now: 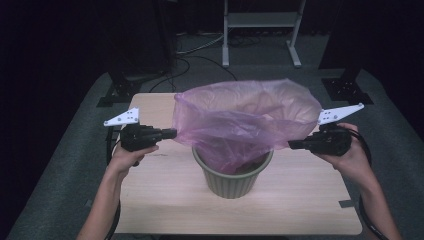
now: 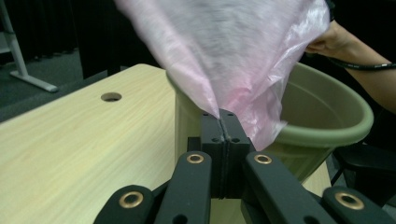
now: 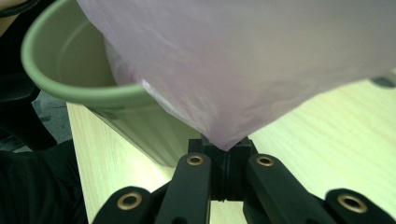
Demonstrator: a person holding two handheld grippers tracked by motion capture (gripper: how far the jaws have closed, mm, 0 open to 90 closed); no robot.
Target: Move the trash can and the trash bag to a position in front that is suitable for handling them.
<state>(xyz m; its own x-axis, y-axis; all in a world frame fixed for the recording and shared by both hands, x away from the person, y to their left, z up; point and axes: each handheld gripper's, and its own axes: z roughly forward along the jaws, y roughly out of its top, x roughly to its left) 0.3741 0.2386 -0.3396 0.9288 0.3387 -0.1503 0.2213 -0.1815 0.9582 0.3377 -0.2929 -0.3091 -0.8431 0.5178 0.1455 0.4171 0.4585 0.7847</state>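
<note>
A thin pink plastic bag is stretched wide above a ribbed olive-green bin that stands mid-table; the bag's lower part hangs inside the bin. My left gripper is shut on the bag's left edge, and in the left gripper view the jaws pinch the film beside the bin's rim. My right gripper is shut on the bag's right edge; the right gripper view has its jaws clamped on the film, with the bin to the left.
The light wooden table has a cable hole near one corner. Grey carpet surrounds it. A white metal stand and dark equipment bases sit on the floor behind the table.
</note>
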